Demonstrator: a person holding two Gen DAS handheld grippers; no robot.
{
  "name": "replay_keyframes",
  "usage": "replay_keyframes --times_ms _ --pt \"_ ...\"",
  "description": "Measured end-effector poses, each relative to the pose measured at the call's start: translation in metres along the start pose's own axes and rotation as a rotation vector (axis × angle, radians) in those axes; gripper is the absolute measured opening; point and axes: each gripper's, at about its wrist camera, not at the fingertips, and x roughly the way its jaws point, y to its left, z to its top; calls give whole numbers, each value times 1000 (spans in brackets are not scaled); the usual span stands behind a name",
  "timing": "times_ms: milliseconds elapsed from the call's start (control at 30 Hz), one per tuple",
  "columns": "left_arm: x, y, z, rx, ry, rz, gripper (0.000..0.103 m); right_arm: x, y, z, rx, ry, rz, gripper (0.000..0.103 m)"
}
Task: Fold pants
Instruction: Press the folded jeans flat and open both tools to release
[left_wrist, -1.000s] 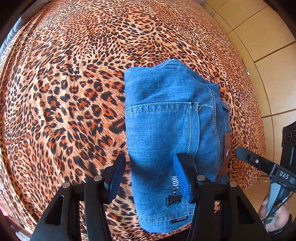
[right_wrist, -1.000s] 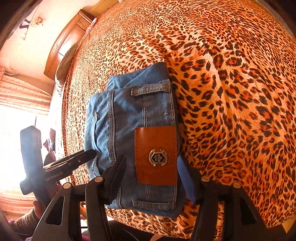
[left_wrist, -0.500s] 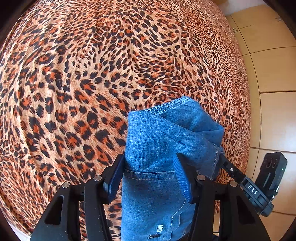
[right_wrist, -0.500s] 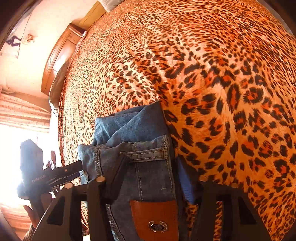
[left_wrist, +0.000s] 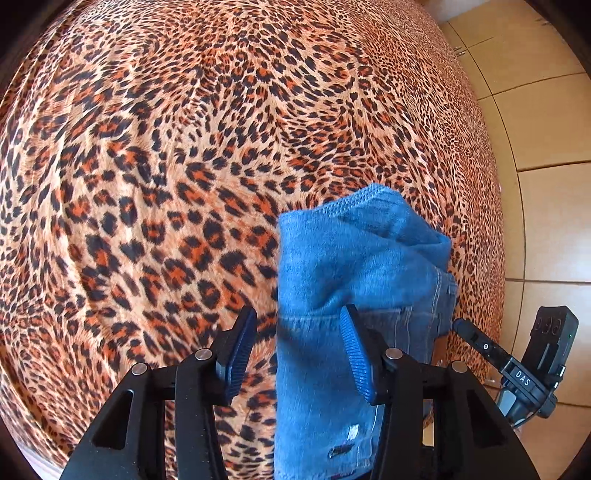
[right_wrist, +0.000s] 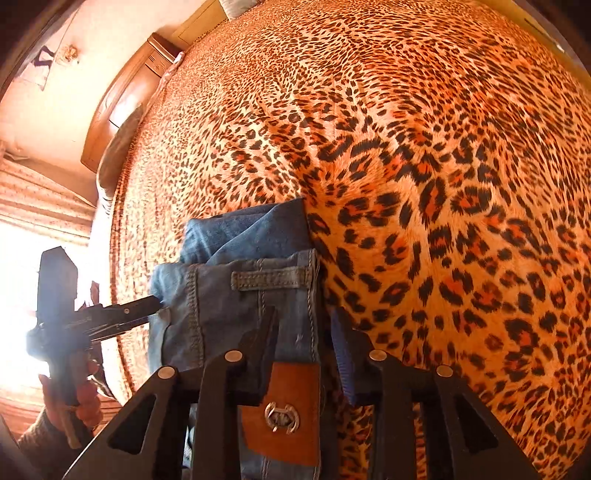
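Note:
Folded blue denim pants (left_wrist: 343, 295) lie in a compact bundle on the leopard-print bed cover (left_wrist: 166, 166). My left gripper (left_wrist: 295, 350) is open, its jaws straddling the bundle's left edge. In the right wrist view the pants (right_wrist: 240, 280) show the waistband, a belt loop and a brown leather patch (right_wrist: 284, 410). My right gripper (right_wrist: 306, 350) has its jaws closed in on the waistband edge near the patch. The left gripper also shows in the right wrist view (right_wrist: 122, 314) beside the bundle.
The bed cover (right_wrist: 424, 184) stretches far ahead. The bed edge and tiled floor (left_wrist: 546, 184) lie to the right in the left wrist view. A wooden headboard (right_wrist: 122, 99), a pillow and a bright curtained window are at the left in the right wrist view.
Both grippers moved forward along the pants, so the bundle now sits lower and closer in both views. The right jaws narrowed onto the waistband.

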Motion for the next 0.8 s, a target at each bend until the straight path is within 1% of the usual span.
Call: replay_keyframes --times_ms 33,67,167,233,267,300,333,367,400,433,467,533,567,633,667,700,733,767,800 --pt "-4 6 -11 -1 10 -20 46 -4 -1 -12 1 9 11 47" --pt "-6 10 -22 -6 21 -38 46 -5 -2 -24 5 19 12 49" --pt "-3 19 -53 -14 68 -91 47 2 -8 -54 40 65 19 49" --pt "6 18 -68 -2 107 -113 47 10 -10 -69 54 94 20 49" --pt "11 16 -75 2 130 -105 47 13 -10 -75 53 109 15 45" --pt "17 14 -82 5 153 -97 47 12 -7 -80 37 105 5 43" --pt "20 12 -88 16 160 -85 48 8 -4 -84 12 96 -6 37" --pt "21 10 -93 33 152 -67 52 5 -1 -88 -13 94 -20 21" --pt "23 9 -97 50 146 -51 53 3 1 -91 -45 95 -59 14" --pt "25 10 -100 56 143 -39 55 4 3 -95 -90 103 -103 12" --pt "28 10 -103 50 137 -33 59 9 6 -99 -121 115 -121 13" --pt "31 9 -109 55 117 -26 59 11 5 -97 -117 119 -134 16" --pt "29 6 -110 65 107 -13 59 12 8 -95 -120 127 -148 22" --pt "23 -1 -115 77 84 -3 54 9 12 -88 -106 125 -164 29" --pt "18 -3 -115 80 69 0 52 6 13 -83 -94 116 -146 29" --pt "11 -2 -116 78 51 2 52 -1 10 -81 -74 101 -121 29" --pt "4 2 -116 65 32 -2 52 -8 6 -79 -45 85 -99 32" --pt "-2 8 -115 39 13 -16 52 -7 3 -72 -7 70 -77 41" --pt "-7 14 -112 7 -1 -37 53 -11 -4 -69 32 55 -56 45"
